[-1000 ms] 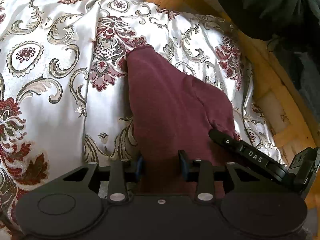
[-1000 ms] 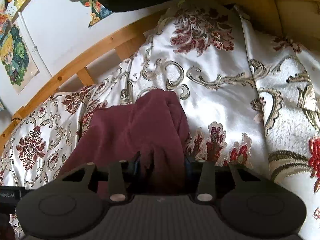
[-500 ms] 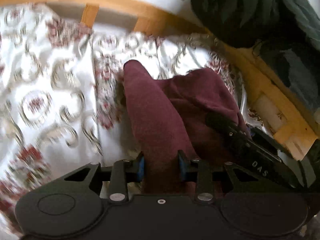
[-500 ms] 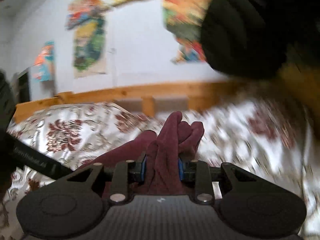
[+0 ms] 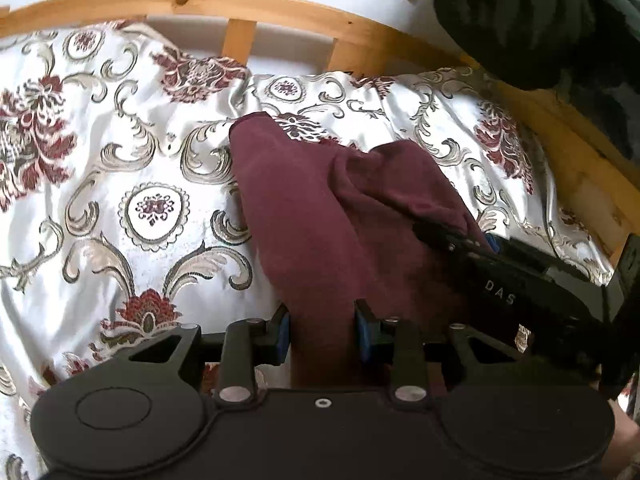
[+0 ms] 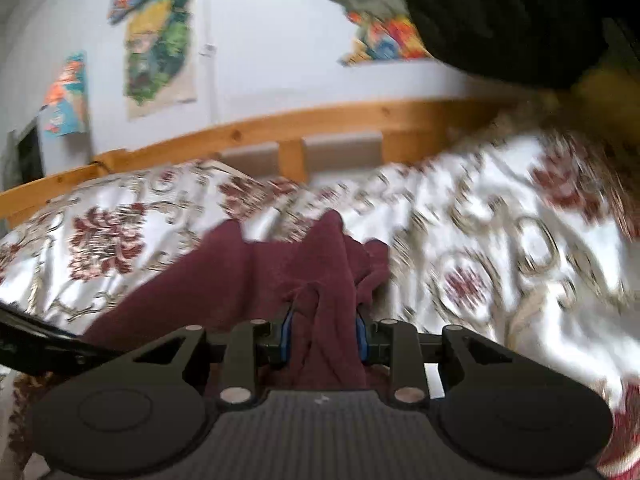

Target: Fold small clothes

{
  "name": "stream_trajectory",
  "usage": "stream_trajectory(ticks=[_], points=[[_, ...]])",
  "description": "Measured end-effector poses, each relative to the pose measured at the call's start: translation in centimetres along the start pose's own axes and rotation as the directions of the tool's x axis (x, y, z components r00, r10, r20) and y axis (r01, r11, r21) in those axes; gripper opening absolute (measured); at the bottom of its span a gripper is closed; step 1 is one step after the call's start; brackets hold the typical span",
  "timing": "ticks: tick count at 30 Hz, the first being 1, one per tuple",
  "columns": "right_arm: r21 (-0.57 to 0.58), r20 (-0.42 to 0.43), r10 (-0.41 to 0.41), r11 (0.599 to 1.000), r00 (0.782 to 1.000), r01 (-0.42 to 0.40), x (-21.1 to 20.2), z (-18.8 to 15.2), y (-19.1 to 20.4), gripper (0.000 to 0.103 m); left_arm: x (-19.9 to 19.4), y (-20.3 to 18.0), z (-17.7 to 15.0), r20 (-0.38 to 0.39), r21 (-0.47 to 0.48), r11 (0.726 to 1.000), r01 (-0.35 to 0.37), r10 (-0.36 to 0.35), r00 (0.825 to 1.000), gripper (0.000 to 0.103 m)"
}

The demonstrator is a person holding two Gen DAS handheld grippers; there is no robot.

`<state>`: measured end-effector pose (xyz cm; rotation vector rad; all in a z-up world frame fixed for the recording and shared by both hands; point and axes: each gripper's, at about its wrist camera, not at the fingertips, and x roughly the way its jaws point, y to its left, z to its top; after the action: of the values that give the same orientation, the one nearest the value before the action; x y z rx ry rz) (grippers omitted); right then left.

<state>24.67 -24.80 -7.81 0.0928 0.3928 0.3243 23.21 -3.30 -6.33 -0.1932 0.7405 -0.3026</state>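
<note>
A small maroon garment [image 5: 320, 200] lies on the floral white bedspread [image 5: 100, 208], its near edge lifted. My left gripper [image 5: 322, 320] is shut on a thick fold of that edge. In the left wrist view, one black finger [image 5: 500, 280] of the right gripper reaches in from the right onto the cloth. The right wrist view is blurred by motion. There my right gripper [image 6: 322, 328] pinches a bunched ridge of the garment [image 6: 224, 280] between its blue pads. Its jaws are opening slightly, with the cloth still pressed between them. A left gripper finger [image 6: 40, 340] shows at the left.
A wooden bed rail [image 5: 280, 4] runs behind the bedspread against a white wall with colourful posters [image 6: 160, 40]. A dark bulky cloth mass [image 5: 520, 20] hangs at the upper right in both views. Wooden frame boards [image 5: 580, 168] border the bed's right side.
Both grippers have swung with the garment still held. The right one rolled and tipped up toward the wall, bunching its corner and carrying it closer to the left gripper.
</note>
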Motion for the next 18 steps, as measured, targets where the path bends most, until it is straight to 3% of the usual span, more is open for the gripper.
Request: stream_trajectory(ticks=[3, 6, 9, 10, 11, 18], points=[[0.121, -0.034, -0.008, 0.993, 0.999, 0.012, 0.6, -0.7, -2.0, 0.039, 0.8, 0.2, 0.0, -0.018, -0.038, 0.999, -0.004, 0.003, 1.000, 0.039], [0.162, -0.030, -0.016, 0.987, 0.999, 0.021, 0.5, -1.0, -2.7, 0.045, 1.0, 0.0, -0.1, -0.022, -0.042, 0.999, -0.013, 0.012, 1.000, 0.042], [0.179, -0.042, -0.038, 0.983, 0.998, 0.045, 0.3, -1.2, -3.2, 0.052, 1.0, 0.0, -0.2, -0.027, -0.053, 0.998, -0.021, 0.020, 0.999, 0.053], [0.188, -0.047, -0.042, 0.981, 0.998, 0.050, 0.4, -1.2, -3.3, 0.053, 1.0, 0.1, -0.3, -0.030, -0.062, 0.998, -0.028, 0.026, 0.999, 0.062], [0.194, -0.053, -0.046, 0.979, 0.998, 0.056, 0.5, -1.2, -3.4, 0.057, 1.0, 0.2, -0.4, -0.033, -0.072, 0.997, -0.038, 0.035, 0.999, 0.070], [0.183, -0.088, -0.159, 0.968, 0.983, 0.172, 0.6, -1.2, -3.7, 0.093, 0.4, 1.1, -1.1, -0.059, -0.146, 0.986, -0.082, 0.074, 0.996, 0.093]])
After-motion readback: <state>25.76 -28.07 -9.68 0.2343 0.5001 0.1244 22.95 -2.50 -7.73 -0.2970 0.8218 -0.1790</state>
